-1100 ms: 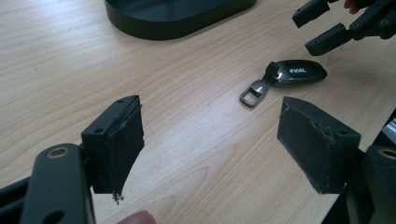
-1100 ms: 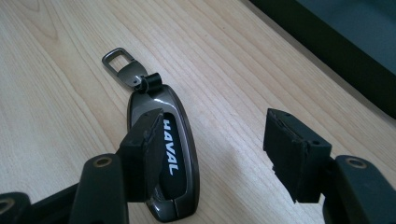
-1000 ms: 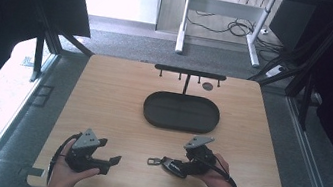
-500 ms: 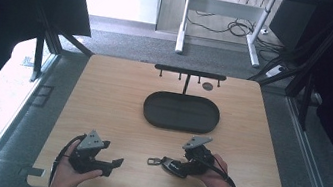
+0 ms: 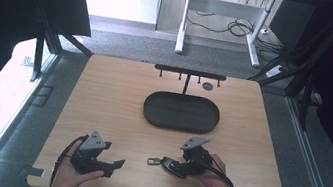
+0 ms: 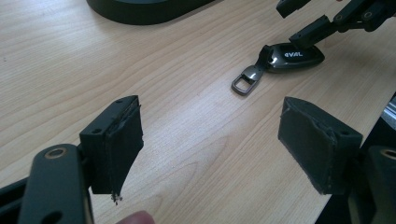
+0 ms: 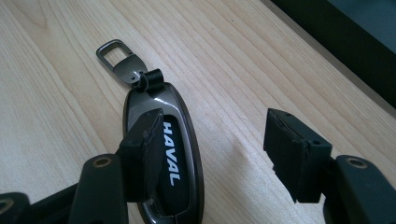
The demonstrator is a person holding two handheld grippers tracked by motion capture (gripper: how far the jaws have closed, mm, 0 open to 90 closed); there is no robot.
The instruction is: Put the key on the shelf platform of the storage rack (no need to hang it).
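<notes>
Nothing moved; key fob (image 7: 163, 168) under right gripper's (image 7: 219, 154) spread jaws.

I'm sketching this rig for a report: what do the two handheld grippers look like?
Both are black. The left gripper and right gripper each carry a grey three-cornered plate on top and trail a black cable. In the left gripper view, each jaw ends in a blocky dark pad with frayed edges, bolted to a black arm. The forearms are bare, no sleeves.

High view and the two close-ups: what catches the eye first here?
A dark car key fob marked HAVAL lies on the wooden table, its metal clip pointing away, right by the open right claw. Farther back sits an oval black tray before a small hook rack.
</notes>
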